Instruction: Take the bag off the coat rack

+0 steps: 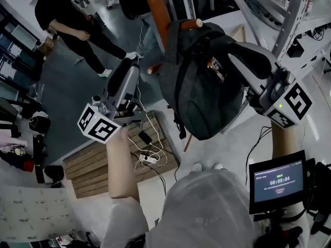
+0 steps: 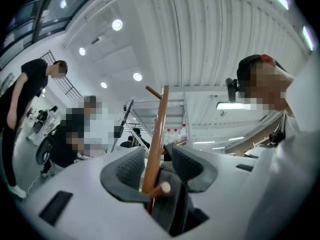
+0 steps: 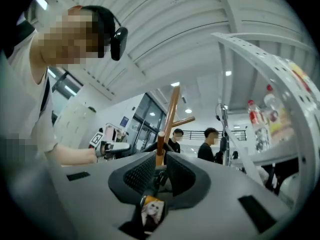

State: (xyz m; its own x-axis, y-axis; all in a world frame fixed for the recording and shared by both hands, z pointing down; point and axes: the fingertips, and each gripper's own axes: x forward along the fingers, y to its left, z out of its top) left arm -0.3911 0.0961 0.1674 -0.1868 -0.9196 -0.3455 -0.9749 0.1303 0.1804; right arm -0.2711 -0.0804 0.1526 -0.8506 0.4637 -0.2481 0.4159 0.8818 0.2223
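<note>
- The coat rack (image 1: 158,9), an orange-brown wooden pole with pegs, is rising through the upper centre of the head view. In the left gripper view it (image 2: 159,129) is running up the middle of the frame.
- A person in black (image 1: 72,25) is standing on the grey floor at the upper left of the head view.
- The bag (image 1: 201,87), a dark grey backpack, is hanging from a peg (image 1: 189,24) of the coat rack in the centre of the head view. It is not yet off the rack.
- Wooden boards (image 1: 103,164) are lying at the lower left, below the left gripper.
- The left gripper (image 1: 128,68) is hovering left of the bag, near it but apart. In its own view (image 2: 159,166) the jaws are standing spread and pinching nothing. The pole and a pale-tipped peg (image 2: 162,188) are showing in the gap.
- The right gripper (image 1: 238,49) is reaching in from the right edge onto the bag's upper right. In its own view (image 3: 160,171) the jaws are standing narrowly apart with dark parts of the bag lying in the gap. The pads are not visibly pressing on them.
- A screen (image 1: 276,182) is glowing at the lower right.
- A white power strip (image 1: 147,159) is lying on the boards.
- A small picture tag (image 3: 151,213) is dangling at the bottom centre of the right gripper view.
</note>
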